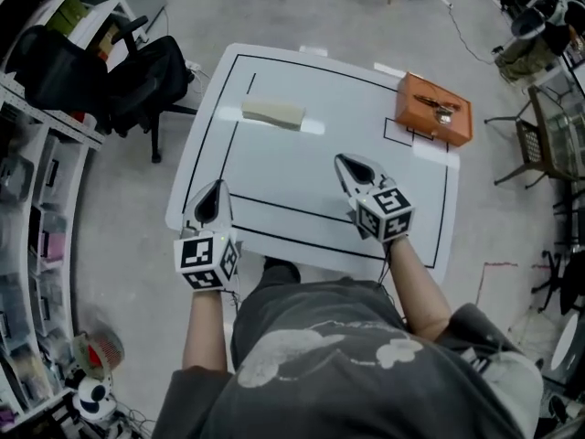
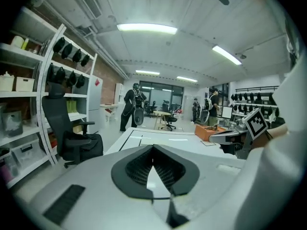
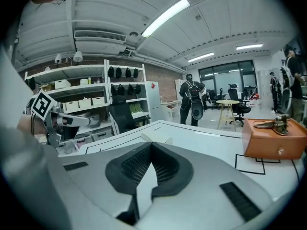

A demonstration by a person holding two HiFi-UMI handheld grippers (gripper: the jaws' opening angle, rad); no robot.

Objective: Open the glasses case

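Left gripper (image 1: 217,190) and right gripper (image 1: 345,163) hang over the near half of the table (image 1: 274,181), each with its jaws pressed together on nothing. Well beyond them, the pale glasses case (image 1: 272,113) lies closed at the far left. An orange box (image 1: 434,108) sits at the far right.

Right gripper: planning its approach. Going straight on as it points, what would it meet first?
Likely the beige glasses case, dead ahead of the right gripper; angled down, it might touch the table first.
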